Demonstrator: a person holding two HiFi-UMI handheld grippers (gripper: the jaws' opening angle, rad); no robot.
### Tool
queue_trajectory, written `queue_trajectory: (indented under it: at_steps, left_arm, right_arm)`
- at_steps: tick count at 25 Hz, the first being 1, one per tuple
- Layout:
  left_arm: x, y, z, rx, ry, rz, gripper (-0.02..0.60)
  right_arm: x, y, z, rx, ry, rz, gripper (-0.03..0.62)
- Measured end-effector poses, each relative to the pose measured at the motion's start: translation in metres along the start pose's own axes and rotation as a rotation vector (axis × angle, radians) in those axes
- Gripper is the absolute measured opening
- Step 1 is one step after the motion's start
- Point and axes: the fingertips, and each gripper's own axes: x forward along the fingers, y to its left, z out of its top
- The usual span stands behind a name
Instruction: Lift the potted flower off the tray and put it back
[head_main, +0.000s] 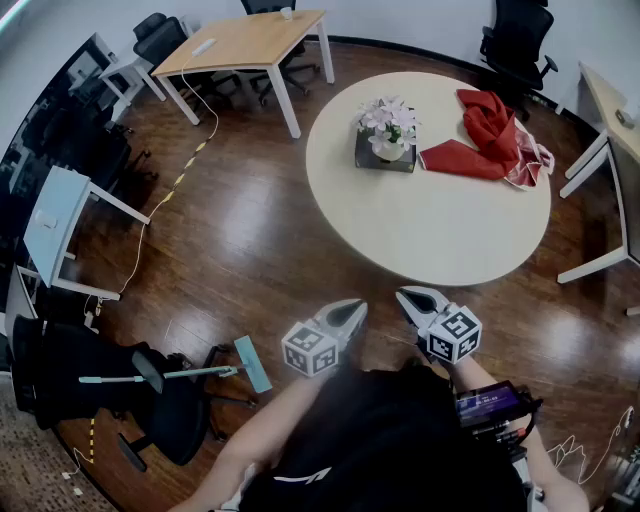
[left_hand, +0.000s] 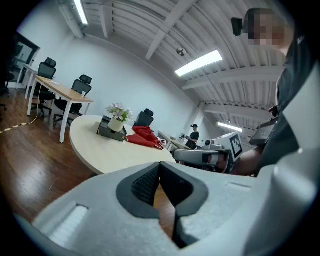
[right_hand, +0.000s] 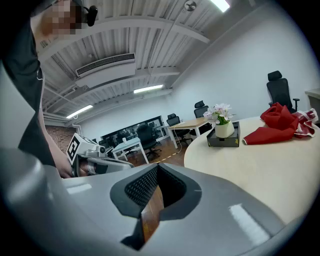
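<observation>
The potted flower (head_main: 387, 126), pink and white blooms in a white pot, stands on a dark square tray (head_main: 384, 158) at the far left of the round cream table (head_main: 430, 230). It also shows in the left gripper view (left_hand: 118, 114) and the right gripper view (right_hand: 221, 115), far ahead of both. My left gripper (head_main: 354, 309) and right gripper (head_main: 406, 297) hang side by side short of the table's near edge, over the wooden floor. Both are shut, with nothing between their tips (left_hand: 160, 167) (right_hand: 158, 168).
A red cloth (head_main: 485, 135) lies on the table right of the tray. A wooden desk (head_main: 245, 45) and office chairs stand at the back, and a white desk (head_main: 610, 120) at the right. A black chair (head_main: 160, 395) and a light-blue long-handled tool (head_main: 205, 372) are at my left.
</observation>
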Motion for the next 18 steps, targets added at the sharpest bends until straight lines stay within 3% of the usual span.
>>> queue_trajectory:
  at_steps: [4, 9, 14, 18]
  left_arm:
    - [-0.025, 0.035, 0.021, 0.025, -0.019, 0.002, 0.005]
    - [-0.064, 0.071, 0.019, 0.009, -0.032, 0.033, 0.005]
    - [-0.091, 0.094, 0.013, -0.011, -0.053, 0.067, 0.005]
    - [-0.097, 0.104, 0.017, -0.033, -0.066, 0.078, 0.005]
  right_arm:
    - [0.042, 0.011, 0.018, 0.051, -0.064, -0.002, 0.002]
    - [0.079, 0.028, 0.014, 0.074, -0.071, -0.033, 0.002]
    - [0.106, 0.043, 0.007, -0.024, -0.005, -0.056, 0.002]
    - [0.121, 0.033, 0.008, -0.030, 0.041, -0.098, 0.002]
